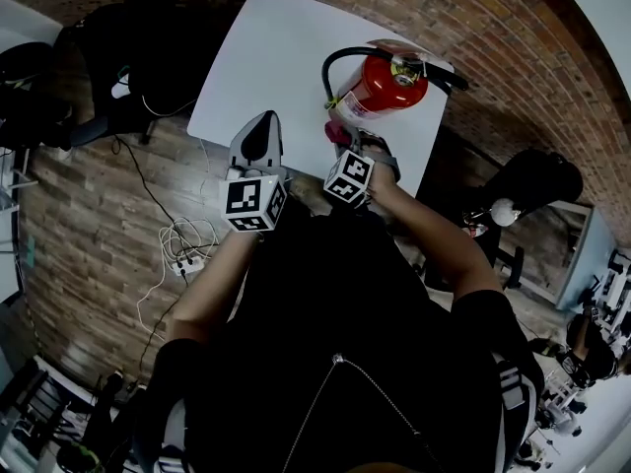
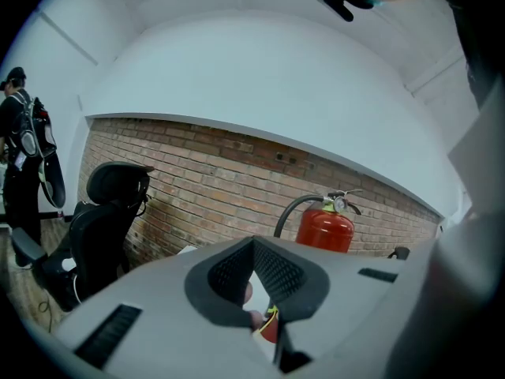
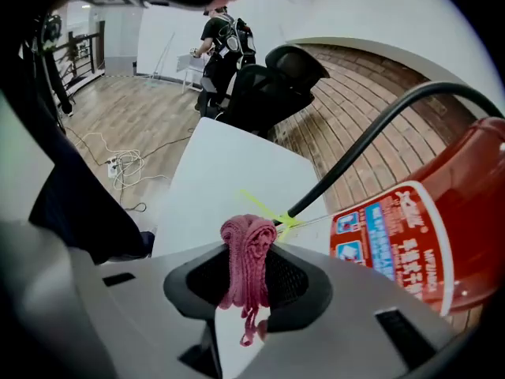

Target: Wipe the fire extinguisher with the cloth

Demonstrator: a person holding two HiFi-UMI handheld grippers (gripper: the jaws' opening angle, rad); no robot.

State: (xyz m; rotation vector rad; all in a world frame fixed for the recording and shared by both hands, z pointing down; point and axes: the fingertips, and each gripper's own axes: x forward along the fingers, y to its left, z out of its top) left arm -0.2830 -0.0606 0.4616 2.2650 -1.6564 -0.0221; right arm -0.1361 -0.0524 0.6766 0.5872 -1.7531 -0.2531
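A red fire extinguisher (image 1: 386, 87) with a black hose (image 1: 335, 62) stands near the right edge of the white table (image 1: 266, 57). My right gripper (image 1: 342, 138) is just in front of its body, shut on a bunched pink cloth (image 1: 338, 131). In the right gripper view the cloth (image 3: 246, 259) hangs from the right gripper (image 3: 248, 243), close to the extinguisher's label (image 3: 394, 235) and a yellow tag (image 3: 276, 218). My left gripper (image 1: 259, 131) hovers over the table's near edge, left of the extinguisher (image 2: 325, 231). The left gripper (image 2: 252, 247) is shut on nothing.
A black office chair (image 1: 128, 57) stands left of the table, and another dark chair (image 1: 537, 180) is at the right. White cables and a power strip (image 1: 182, 244) lie on the wood floor. A person (image 3: 221, 38) stands far off. A brick wall (image 2: 221, 172) runs behind the table.
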